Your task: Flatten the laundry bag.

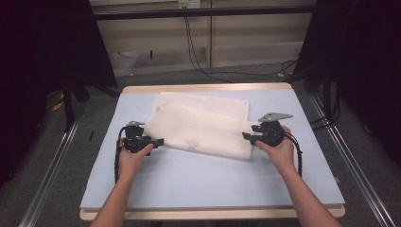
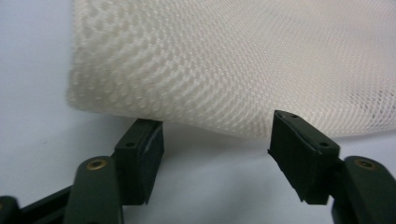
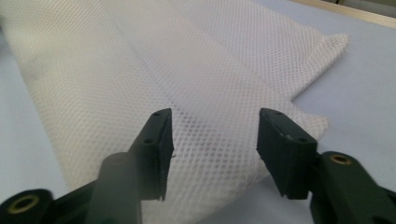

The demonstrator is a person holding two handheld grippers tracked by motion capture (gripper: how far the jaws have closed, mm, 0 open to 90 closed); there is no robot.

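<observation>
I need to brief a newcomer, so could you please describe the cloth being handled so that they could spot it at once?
Start from the pale blue table in the middle of the room. On its far half lies the cloth, between the left gripper and the right gripper. It is a cream, folded piece of open mesh, the only fabric there.

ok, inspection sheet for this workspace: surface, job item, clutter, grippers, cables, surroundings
Surface: pale blue mat on a wooden-edged table.
Job's things: white mesh cloth, folded, lying flat toward the mat's far half.
Clutter: nothing seen.
Grippers: left gripper at the cloth's left edge, jaws apart, nothing pinched; right gripper at its right edge, jaws apart over the mesh, not gripping.
Cables: a black cable trails from the left gripper, another from the right; black leads hang at the back wall.
Surroundings: grey floor, black curtains both sides.
</observation>
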